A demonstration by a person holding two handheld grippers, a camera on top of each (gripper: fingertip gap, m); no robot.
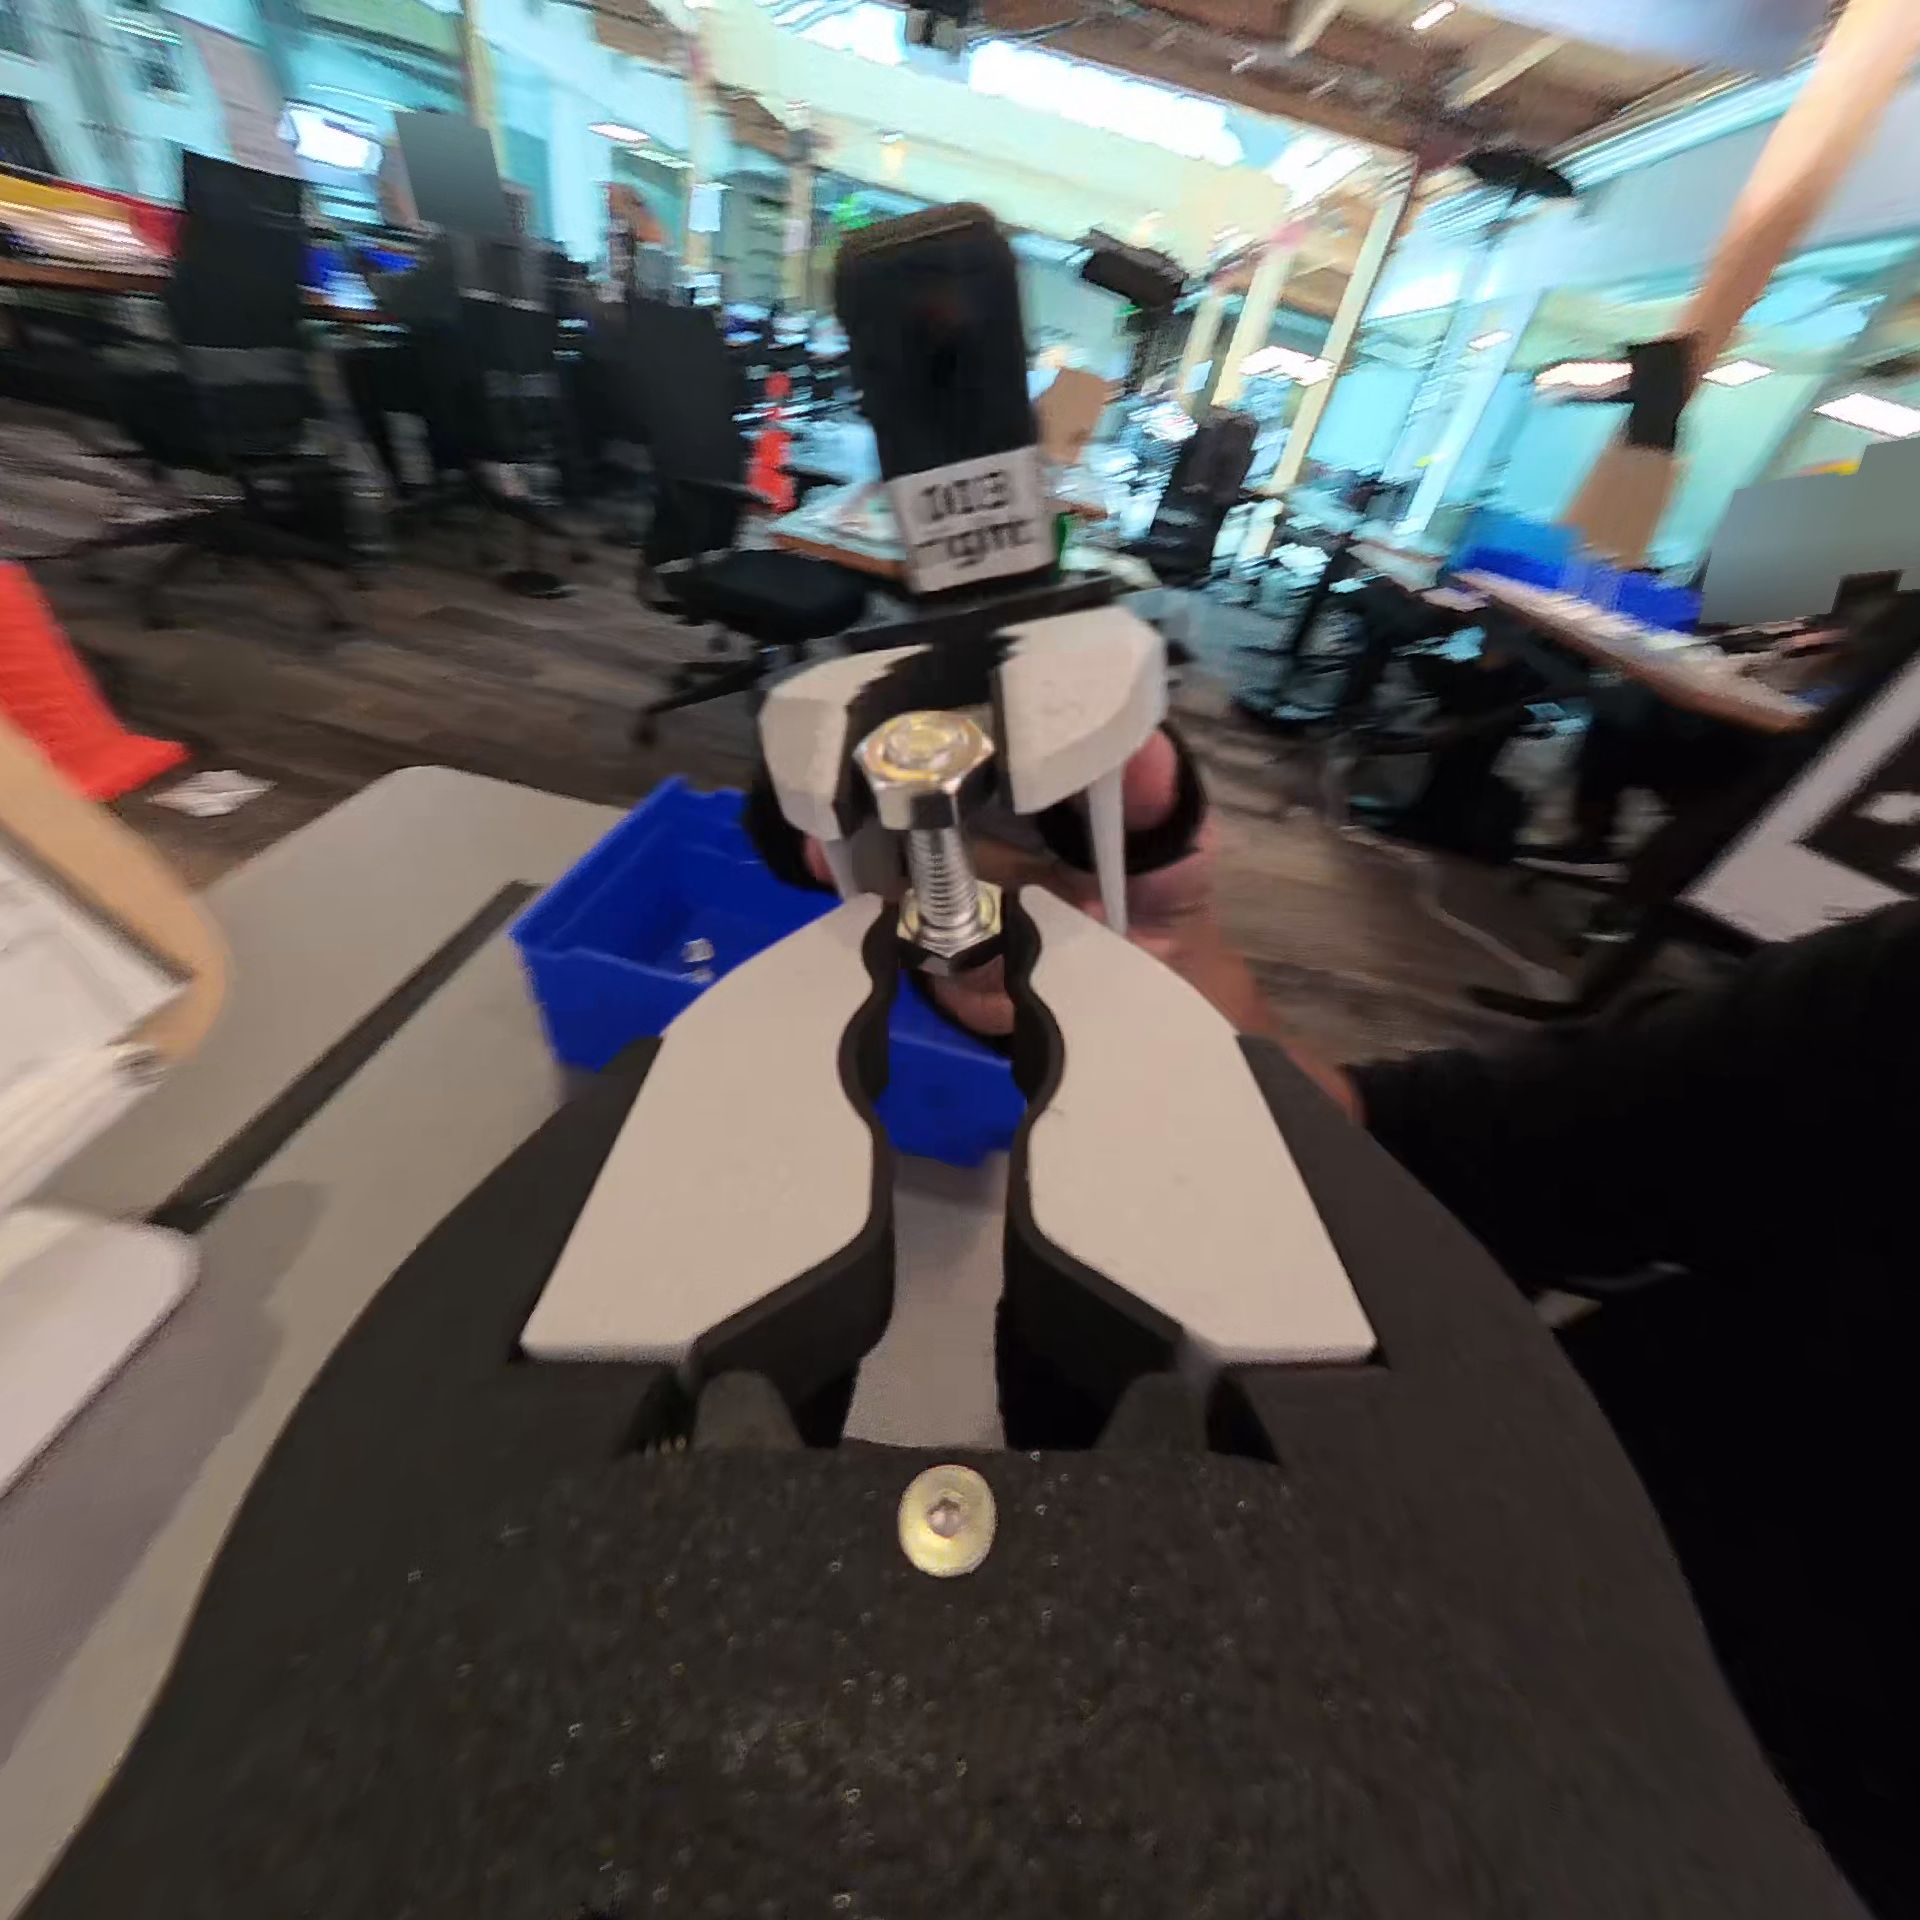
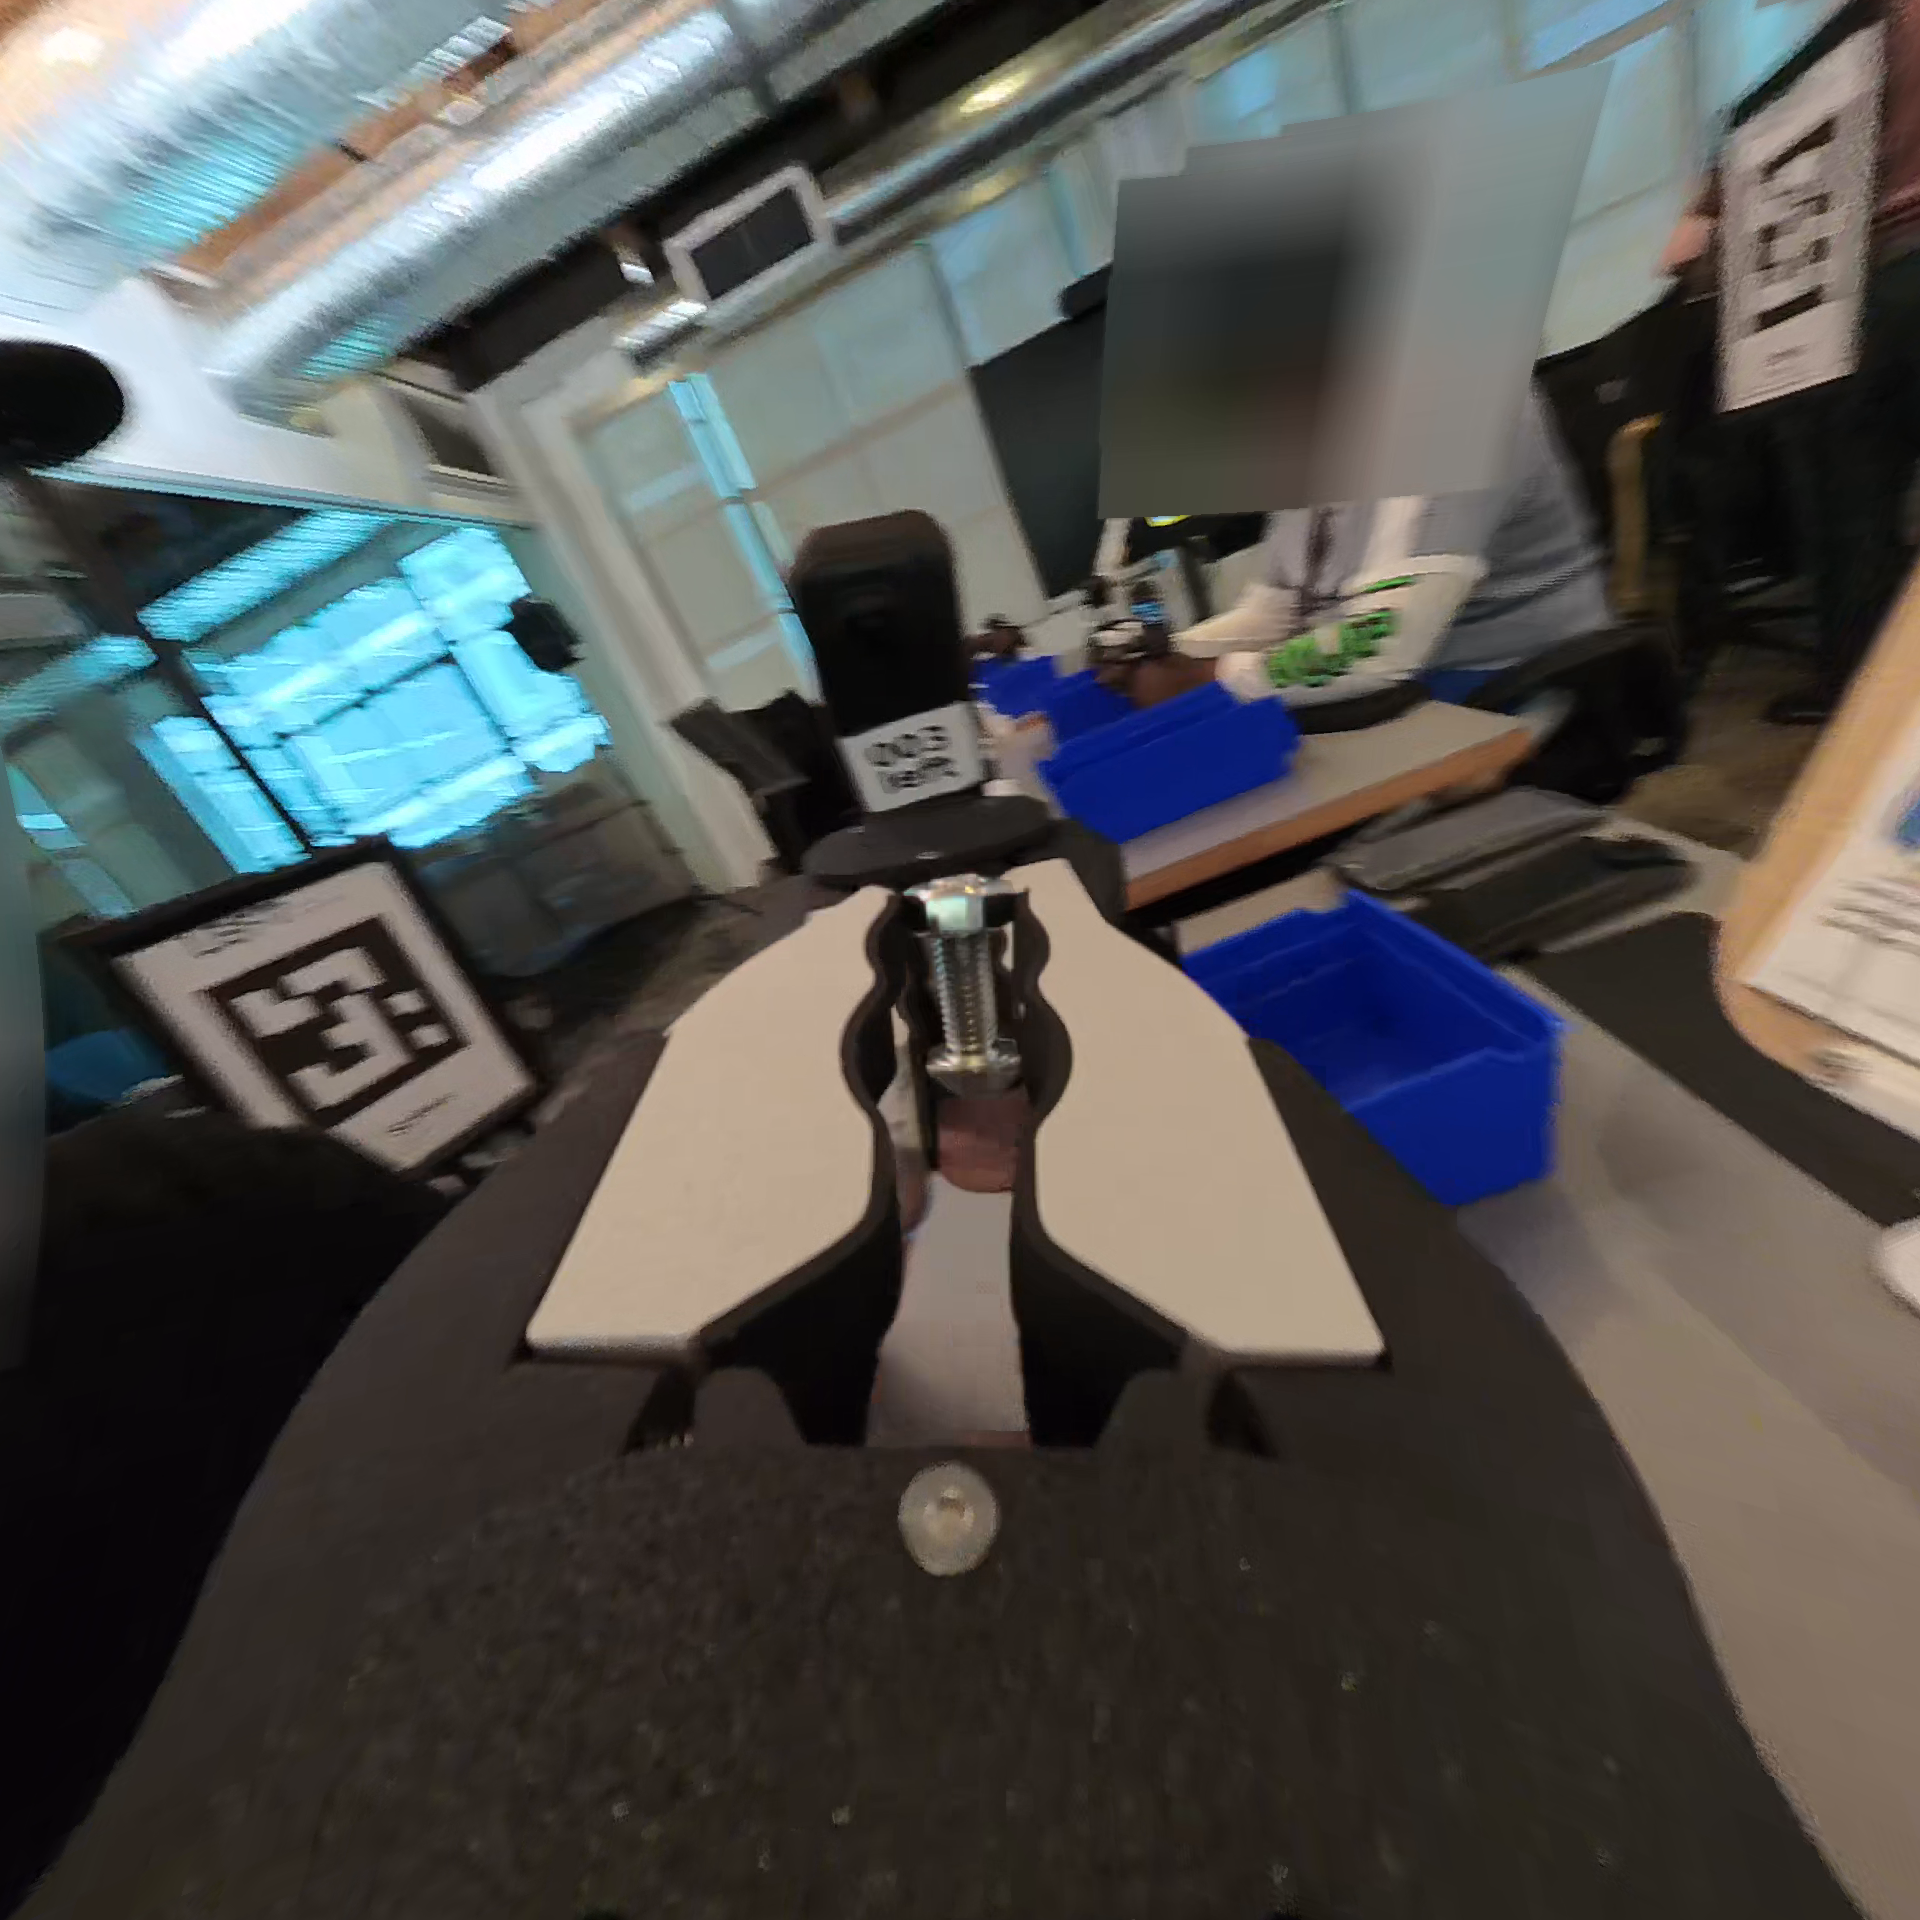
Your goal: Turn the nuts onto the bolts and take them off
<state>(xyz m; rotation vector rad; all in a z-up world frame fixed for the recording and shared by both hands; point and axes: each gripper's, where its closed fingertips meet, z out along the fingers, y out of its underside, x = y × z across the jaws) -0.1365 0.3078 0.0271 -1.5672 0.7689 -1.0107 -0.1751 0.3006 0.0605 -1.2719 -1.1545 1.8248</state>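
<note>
A silver bolt with a threaded shaft (image 1: 940, 852) spans between my two grippers above a grey table (image 1: 416, 883). My left gripper (image 1: 948, 920) is shut on the nut (image 1: 948, 930) at the near end of the shaft. My right gripper (image 1: 925, 758) faces me, and its white fingers (image 1: 1081, 717) clamp the bolt's hex head (image 1: 920, 769). In the right wrist view, my right gripper (image 2: 961, 904) holds the bolt (image 2: 964, 997) with the head (image 2: 971, 1065) seated in the notch between its fingers. The nut (image 2: 961, 912) sits at the far end, by the left gripper (image 2: 914, 847).
A blue bin (image 1: 644, 935) stands on the table behind the grippers with a small silver part (image 1: 698, 951) in it; it also shows in the right wrist view (image 2: 1382, 1039). More blue bins (image 2: 1164, 758) stand on a far table. A cardboard box (image 2: 1849, 883) is at the right. Left tips to right tips: about 4 cm.
</note>
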